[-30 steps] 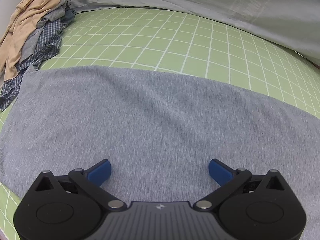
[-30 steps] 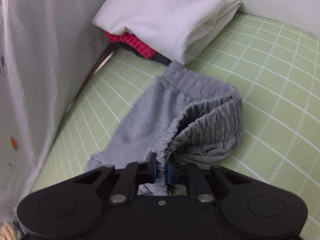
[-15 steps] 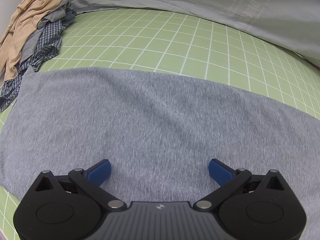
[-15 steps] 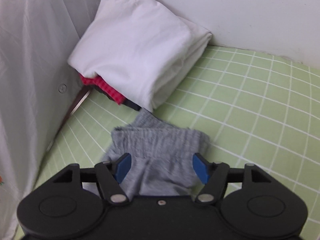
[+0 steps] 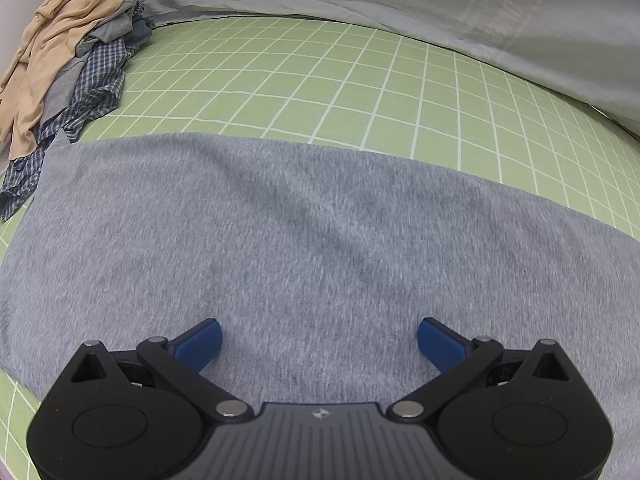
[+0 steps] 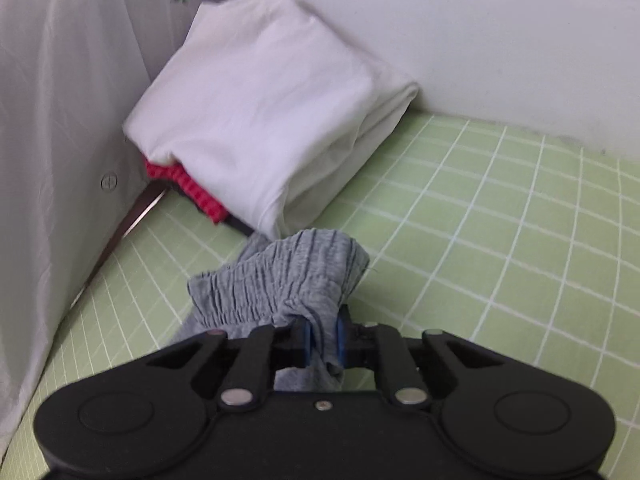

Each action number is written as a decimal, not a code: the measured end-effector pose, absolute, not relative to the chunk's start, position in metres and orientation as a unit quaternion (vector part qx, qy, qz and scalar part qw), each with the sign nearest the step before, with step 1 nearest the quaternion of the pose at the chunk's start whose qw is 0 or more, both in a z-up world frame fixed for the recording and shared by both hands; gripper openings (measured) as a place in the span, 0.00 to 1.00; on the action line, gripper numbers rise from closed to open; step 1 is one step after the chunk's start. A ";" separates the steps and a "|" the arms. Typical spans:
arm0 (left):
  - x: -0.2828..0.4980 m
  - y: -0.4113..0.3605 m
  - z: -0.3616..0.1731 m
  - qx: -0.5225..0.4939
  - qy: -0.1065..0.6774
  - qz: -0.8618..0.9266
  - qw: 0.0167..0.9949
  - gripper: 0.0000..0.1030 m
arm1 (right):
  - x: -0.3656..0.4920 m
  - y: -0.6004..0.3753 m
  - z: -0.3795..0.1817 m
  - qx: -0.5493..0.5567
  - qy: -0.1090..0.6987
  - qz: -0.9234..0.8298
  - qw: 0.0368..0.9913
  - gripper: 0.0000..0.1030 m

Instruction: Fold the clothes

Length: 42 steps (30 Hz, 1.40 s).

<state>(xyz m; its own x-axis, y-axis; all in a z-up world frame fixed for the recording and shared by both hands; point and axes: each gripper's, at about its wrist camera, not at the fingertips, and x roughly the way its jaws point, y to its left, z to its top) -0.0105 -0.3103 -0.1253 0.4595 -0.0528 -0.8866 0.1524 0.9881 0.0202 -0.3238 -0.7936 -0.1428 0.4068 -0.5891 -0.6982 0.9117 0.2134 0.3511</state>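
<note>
The grey knit trousers (image 6: 288, 276) — your right gripper (image 6: 322, 338), having let go and reopened, is closing on their bunched elastic waistband; left gripper (image 5: 319, 346) is hovering wide open, empty — a regrip before folding.

Matt heathered-grey knit garment (image 5: 304, 248) — smooth woven green grid sheet (image 5: 320, 80), matt black plastic gripper body (image 5: 320, 436)

A green gridded sheet (image 5: 320, 80) bears grey trousers (image 5: 300, 240), crumpled clothes (image 5: 68, 64) and a folded stack (image 6: 264, 120).

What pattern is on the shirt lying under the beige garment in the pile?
Blue-and-white check on the shirt, below the beige garment; clearest in the left wrist view.
</note>
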 end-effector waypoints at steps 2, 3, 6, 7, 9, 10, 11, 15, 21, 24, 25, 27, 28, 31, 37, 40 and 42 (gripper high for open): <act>-0.012 -0.309 -0.125 0.048 0.513 -0.061 0.855 1.00 | -0.329 -0.797 -0.145 0.381 0.217 -0.516 0.735 0.12; -0.012 -0.309 -0.125 0.048 0.514 -0.061 0.854 1.00 | -0.329 -0.800 -0.151 0.383 0.234 -0.520 0.727 0.14; -0.010 -0.309 -0.124 0.049 0.520 -0.062 0.850 1.00 | -0.322 -0.800 -0.164 0.357 0.294 -0.523 0.716 0.31; -0.009 -0.308 -0.124 0.049 0.523 -0.063 0.848 1.00 | -0.320 -0.795 -0.161 0.336 0.299 -0.526 0.722 0.36; -0.009 -0.307 -0.123 0.047 0.528 -0.068 0.845 1.00 | -0.316 -0.784 -0.150 0.299 0.300 -0.525 0.739 0.54; -0.009 -0.305 -0.122 0.044 0.530 -0.072 0.844 0.99 | -0.314 -0.778 -0.144 0.285 0.297 -0.517 0.751 0.60; -0.011 -0.302 -0.120 0.037 0.529 -0.075 0.844 0.97 | -0.312 -0.772 -0.138 0.271 0.293 -0.508 0.763 0.71; -0.026 -0.277 -0.099 -0.003 0.503 -0.082 0.860 0.94 | -0.300 -0.731 -0.110 0.221 0.263 -0.455 0.822 0.98; -0.049 -0.220 -0.069 -0.013 0.467 -0.054 0.882 0.94 | -0.266 -0.670 -0.104 0.207 0.293 -0.372 0.856 0.97; -0.059 -0.185 -0.062 -0.020 0.458 -0.031 0.888 0.94 | -0.252 -0.638 -0.104 0.203 0.306 -0.339 0.867 0.97; -0.061 -0.174 -0.060 -0.022 0.457 -0.023 0.889 0.94 | -0.248 -0.626 -0.103 0.200 0.308 -0.327 0.871 0.97; -0.063 -0.151 -0.059 -0.026 0.456 -0.008 0.890 0.94 | -0.240 -0.604 -0.101 0.193 0.314 -0.307 0.877 0.97; -0.063 -0.140 -0.058 -0.029 0.456 -0.002 0.890 0.94 | -0.237 -0.595 -0.099 0.189 0.317 -0.299 0.880 0.97; -0.059 -0.109 -0.056 -0.034 0.455 0.004 0.890 0.94 | -0.228 -0.557 -0.095 0.170 0.324 -0.279 0.888 0.97; -0.038 -0.060 -0.063 -0.013 0.460 -0.007 0.888 0.94 | -0.217 -0.498 -0.089 0.168 0.326 -0.287 0.885 0.97; -0.025 -0.041 -0.071 0.000 0.469 -0.022 0.883 0.94 | -0.214 -0.470 -0.087 0.173 0.328 -0.298 0.879 0.98; -0.015 -0.031 -0.079 0.004 0.477 -0.033 0.878 0.94 | -0.211 -0.453 -0.086 0.175 0.333 -0.305 0.875 0.97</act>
<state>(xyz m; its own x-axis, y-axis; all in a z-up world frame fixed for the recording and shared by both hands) -0.0154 -0.0306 -0.0791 0.5424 -0.0534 -0.8384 0.0619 0.9978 -0.0235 -0.2109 -0.4526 -0.0861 0.5922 -0.4181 -0.6889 0.6507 0.7523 0.1028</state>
